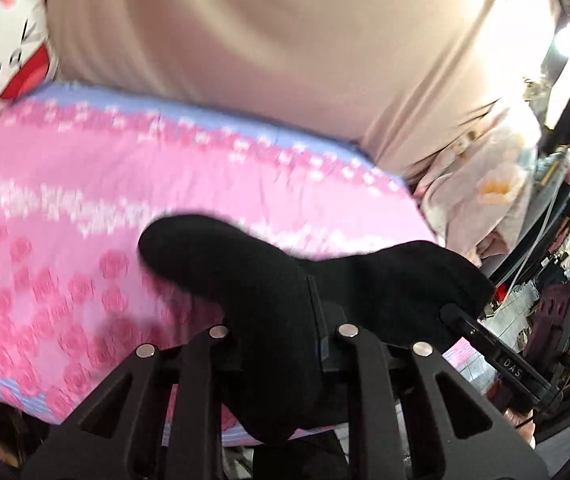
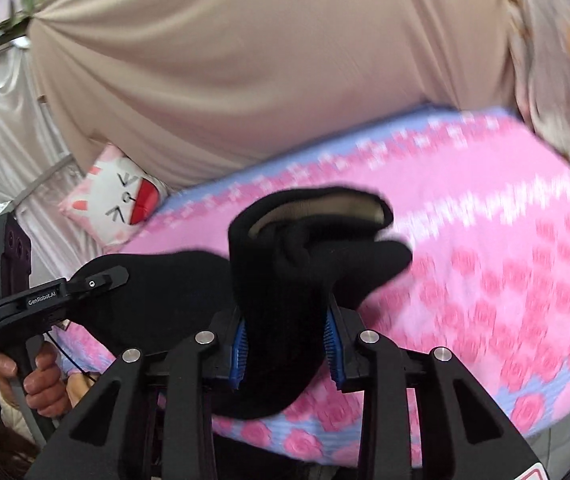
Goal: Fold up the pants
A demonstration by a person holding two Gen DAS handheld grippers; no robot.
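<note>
Both views are bright and evenly lit; motion blur smears the pink rose-patterned bedcover [image 1: 65,208]; a lamp [image 1: 569,42] glares white at upper right; fisheye bending darkens the corners.

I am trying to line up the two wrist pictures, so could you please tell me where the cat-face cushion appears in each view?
Left wrist: the cat-face cushion sits at the far upper left edge, beside the beige curtain.
Right wrist: the cushion lies left of centre, under the curtain's lower edge.
Shared landmark: the pink rose-patterned blanket, with the black pants held over it.
</note>
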